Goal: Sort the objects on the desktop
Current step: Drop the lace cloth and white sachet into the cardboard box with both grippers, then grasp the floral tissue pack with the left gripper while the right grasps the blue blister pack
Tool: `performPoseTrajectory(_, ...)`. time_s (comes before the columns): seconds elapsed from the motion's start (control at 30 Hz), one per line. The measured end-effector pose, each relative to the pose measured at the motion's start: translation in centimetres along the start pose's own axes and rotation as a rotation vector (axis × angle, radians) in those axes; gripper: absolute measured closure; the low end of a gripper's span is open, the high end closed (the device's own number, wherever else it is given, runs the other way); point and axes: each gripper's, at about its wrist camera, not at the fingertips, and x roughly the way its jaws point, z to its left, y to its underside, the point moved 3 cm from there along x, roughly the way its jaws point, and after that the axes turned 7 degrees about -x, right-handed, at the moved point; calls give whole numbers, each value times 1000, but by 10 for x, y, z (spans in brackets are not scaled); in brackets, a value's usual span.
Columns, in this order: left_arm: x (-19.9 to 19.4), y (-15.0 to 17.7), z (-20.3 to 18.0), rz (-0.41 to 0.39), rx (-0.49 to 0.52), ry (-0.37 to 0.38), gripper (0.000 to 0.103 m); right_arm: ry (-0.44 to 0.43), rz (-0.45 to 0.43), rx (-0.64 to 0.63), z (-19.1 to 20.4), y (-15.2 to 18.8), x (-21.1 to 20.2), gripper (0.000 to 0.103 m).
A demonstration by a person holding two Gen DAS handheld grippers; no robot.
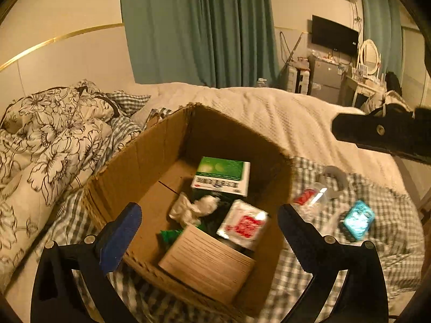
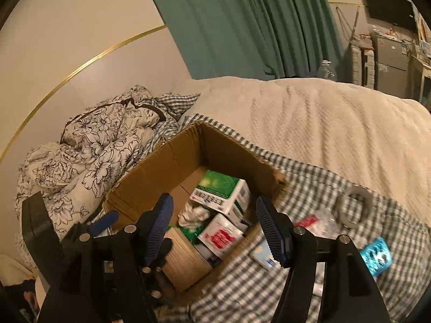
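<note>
Left hand-held gripper (image 1: 208,226) and right hand-held gripper (image 2: 214,223), both wide apart, empty.

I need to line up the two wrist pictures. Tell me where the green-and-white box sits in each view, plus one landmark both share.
Left wrist: green-and-white box lies inside the cardboard carton, centre of the picture, toward its far corner.
Right wrist: green-and-white box in the carton, just below centre.
Shared landmark: the teal curtain behind the bed.
</note>
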Motion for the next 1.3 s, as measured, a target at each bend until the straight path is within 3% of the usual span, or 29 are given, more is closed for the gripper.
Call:
performPoseTrajectory(0.3, -33, 27, -51, 7, -16, 30, 0, 63, -10, -14, -41, 36, -73, 39)
performPoseTrajectory(0.5, -17, 65, -83, 81, -84, 97, 0, 114, 14, -25, -79, 77, -92, 38)
performPoseTrajectory(0.9, 55, 127, -108, 160, -70, 72, 0, 189, 84, 68, -177, 152, -50, 38)
performPoseTrajectory(1.07, 94, 130, -109, 213, -83, 30, 0, 203, 103, 57, -202, 152, -17, 37)
performPoseTrajectory(1.2, 119, 122, -111, 235, -85, -10, 0, 243, 121, 35, -215, 152, 5, 25)
performPoseTrajectory(1.3, 134, 117, -113, 255, -91, -12, 0, 266, 165, 42, -228, 159, 22, 24)
